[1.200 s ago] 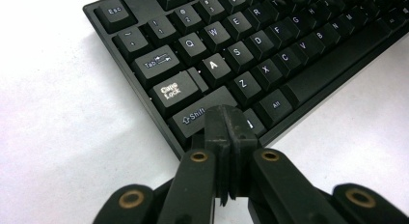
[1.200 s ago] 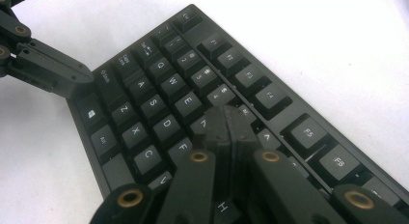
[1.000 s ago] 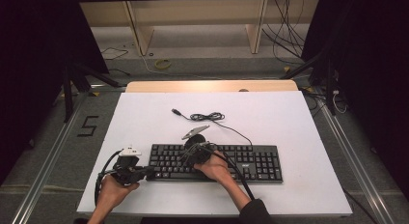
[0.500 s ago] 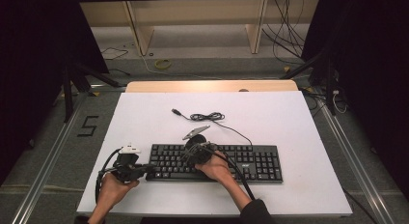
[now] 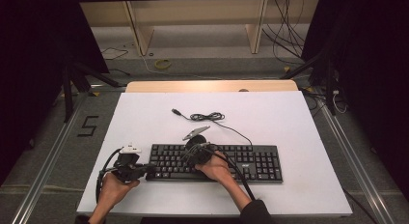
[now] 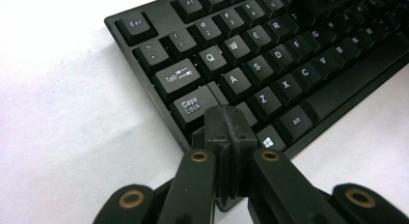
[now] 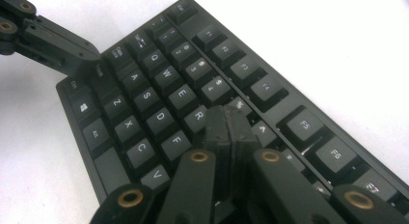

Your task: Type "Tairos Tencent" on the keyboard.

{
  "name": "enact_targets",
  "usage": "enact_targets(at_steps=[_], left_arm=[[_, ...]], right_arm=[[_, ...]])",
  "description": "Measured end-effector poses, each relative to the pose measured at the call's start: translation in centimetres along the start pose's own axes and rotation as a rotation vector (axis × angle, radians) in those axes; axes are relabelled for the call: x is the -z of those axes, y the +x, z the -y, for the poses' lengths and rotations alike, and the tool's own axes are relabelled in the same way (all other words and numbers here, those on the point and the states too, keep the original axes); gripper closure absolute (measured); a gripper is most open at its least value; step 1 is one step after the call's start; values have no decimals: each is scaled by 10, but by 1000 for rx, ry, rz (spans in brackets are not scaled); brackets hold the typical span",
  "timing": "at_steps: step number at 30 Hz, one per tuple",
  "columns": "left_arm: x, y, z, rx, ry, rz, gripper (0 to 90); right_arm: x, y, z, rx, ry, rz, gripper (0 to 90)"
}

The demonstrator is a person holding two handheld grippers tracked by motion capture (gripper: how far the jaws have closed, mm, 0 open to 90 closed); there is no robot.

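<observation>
A black keyboard (image 5: 241,162) lies on the white table near its front edge. My left gripper (image 5: 144,170) is shut, its tips resting on the keyboard's lower left corner, over the Shift key by Caps Lock (image 6: 193,105). The shut jaws of the left gripper (image 6: 227,119) hold nothing. My right gripper (image 5: 193,154) is shut too, pressed down on the keys near T, just right of the R key (image 7: 197,117). Its tips (image 7: 227,119) are empty. The left gripper (image 7: 94,64) shows at the top left of the right gripper view.
The keyboard's thin black cable (image 5: 207,117) runs from its back edge and coils at mid-table, ending in a USB plug (image 5: 176,111). A wooden board (image 5: 212,86) lines the table's far edge. White tabletop (image 5: 299,122) spreads to the right and behind.
Both hands have hardly moved. The left gripper has edged slightly right onto the keyboard's corner.
</observation>
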State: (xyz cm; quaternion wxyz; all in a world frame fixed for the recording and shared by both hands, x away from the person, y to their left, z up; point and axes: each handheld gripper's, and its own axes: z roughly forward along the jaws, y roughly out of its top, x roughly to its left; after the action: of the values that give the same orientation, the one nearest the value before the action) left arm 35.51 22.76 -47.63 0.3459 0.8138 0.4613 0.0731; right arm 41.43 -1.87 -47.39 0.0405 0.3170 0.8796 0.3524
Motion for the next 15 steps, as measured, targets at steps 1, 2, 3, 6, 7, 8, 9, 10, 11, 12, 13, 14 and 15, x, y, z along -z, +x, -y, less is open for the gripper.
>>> enact_targets(at_steps=[1,2,3,6,7,8,9,10,11,12,13,14,15], left_arm=[[0,0,0,0,0,0,892],[0,0,0,0,0,0,892],[0,0,0,0,0,0,892],[1,0,0,17,-27,19,889],[1,0,0,17,-27,19,889],[1,0,0,17,-27,19,889],[1,0,0,17,-27,19,889],[1,0,0,17,-27,19,889],[1,0,0,17,-27,19,889],[1,0,0,17,-27,19,889],[1,0,0,17,-27,19,889],[2,1,-1,18,-35,20,889],[3,0,-1,19,-44,19,889]], right_arm=[[0,0,0,0,0,0,900],[0,0,0,0,0,0,900],[0,0,0,0,0,0,900],[0,0,0,0,0,0,900],[7,2,-1,-24,-41,-5,900],[7,2,-1,-24,-41,-5,900],[7,2,-1,-24,-41,-5,900],[7,2,-1,-24,-41,-5,900],[7,2,-1,-24,-41,-5,900],[7,2,-1,-24,-41,-5,900],[7,2,-1,-24,-41,-5,900],[7,2,-1,-24,-41,-5,900],[9,2,-1,-25,-45,-5,890]])
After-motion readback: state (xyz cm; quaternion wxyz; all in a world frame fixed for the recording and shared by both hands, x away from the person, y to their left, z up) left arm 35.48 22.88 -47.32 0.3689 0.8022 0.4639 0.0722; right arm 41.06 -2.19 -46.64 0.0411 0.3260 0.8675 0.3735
